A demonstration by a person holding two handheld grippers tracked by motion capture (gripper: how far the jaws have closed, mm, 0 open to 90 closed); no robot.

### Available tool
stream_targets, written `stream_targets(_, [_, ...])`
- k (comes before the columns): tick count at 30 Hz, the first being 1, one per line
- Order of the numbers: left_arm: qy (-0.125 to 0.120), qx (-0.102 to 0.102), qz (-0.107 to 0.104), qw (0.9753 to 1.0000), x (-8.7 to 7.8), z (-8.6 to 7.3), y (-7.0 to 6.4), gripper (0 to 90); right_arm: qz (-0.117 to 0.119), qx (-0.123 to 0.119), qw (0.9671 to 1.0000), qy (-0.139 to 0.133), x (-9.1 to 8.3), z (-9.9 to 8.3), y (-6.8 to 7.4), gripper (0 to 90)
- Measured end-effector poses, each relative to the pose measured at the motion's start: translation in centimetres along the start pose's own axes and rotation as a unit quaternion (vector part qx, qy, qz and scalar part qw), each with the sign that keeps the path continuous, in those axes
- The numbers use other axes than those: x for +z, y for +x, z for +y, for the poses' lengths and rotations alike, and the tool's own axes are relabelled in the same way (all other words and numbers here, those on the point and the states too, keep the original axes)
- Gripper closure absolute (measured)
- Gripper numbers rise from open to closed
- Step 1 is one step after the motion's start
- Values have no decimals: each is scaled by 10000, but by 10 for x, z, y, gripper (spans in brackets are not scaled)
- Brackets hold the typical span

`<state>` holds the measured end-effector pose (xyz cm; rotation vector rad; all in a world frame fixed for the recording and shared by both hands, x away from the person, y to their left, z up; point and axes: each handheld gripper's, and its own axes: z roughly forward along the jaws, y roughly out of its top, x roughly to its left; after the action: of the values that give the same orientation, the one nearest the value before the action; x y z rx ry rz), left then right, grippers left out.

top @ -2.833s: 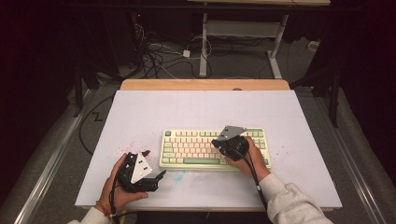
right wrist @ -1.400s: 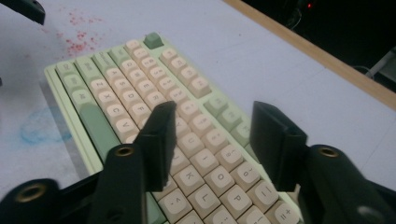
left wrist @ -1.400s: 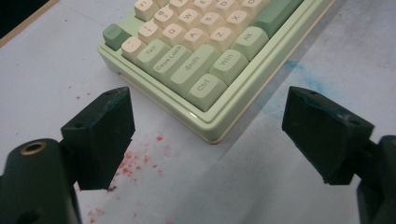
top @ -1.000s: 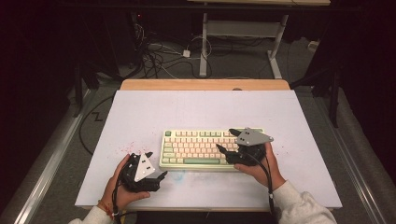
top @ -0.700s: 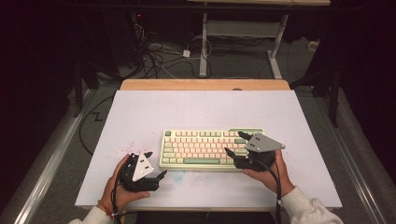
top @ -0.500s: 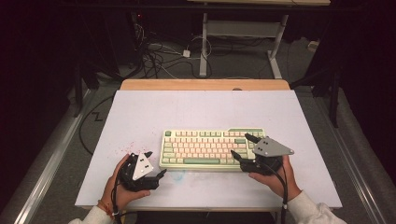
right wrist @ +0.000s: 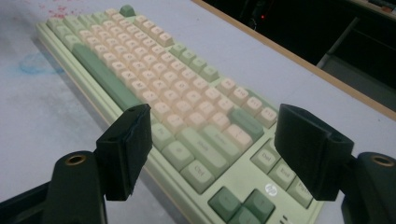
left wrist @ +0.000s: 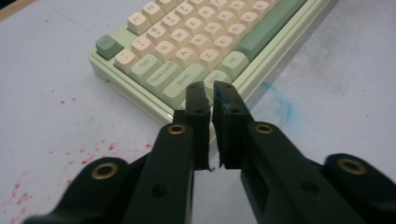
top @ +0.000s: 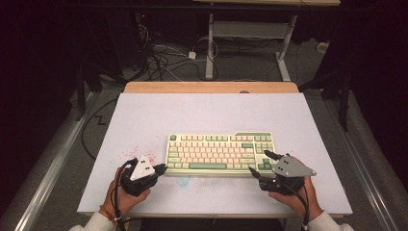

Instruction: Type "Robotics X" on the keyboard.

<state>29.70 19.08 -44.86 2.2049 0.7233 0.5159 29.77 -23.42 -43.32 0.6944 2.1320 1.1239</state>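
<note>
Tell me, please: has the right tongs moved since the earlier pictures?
Yes. The right tongs moved from above the keyboard toward its right end and nearer the person; now open at its near right corner.

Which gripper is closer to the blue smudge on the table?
Left. The left gripper sits just beside the blue smudge, at the keyboard's near-left corner. The right gripper is far off at the keyboard's right end.

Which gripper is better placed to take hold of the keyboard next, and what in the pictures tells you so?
Probably the right gripper: its jaws stand wide open, straddling the keyboard at its near right corner. The left gripper points at the near left corner, but its jaws are almost closed, so it would have to open first.
</note>
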Motion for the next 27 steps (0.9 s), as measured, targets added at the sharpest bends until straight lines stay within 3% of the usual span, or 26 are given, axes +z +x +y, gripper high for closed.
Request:
stream_targets(8, [187,138,-205,9995,11,16,-2,873,-65,56,9999,59,-11,-13,2,275])
stream_targets(15, [171,210,-500,9984,24,40,-3,874,-113,64,9998,141,-15,-16,-1,275])
stream_targets(27, [392,349,-594,9969,63,71,-6,873,-17,-39,9997,237,-12,-16,2,273])
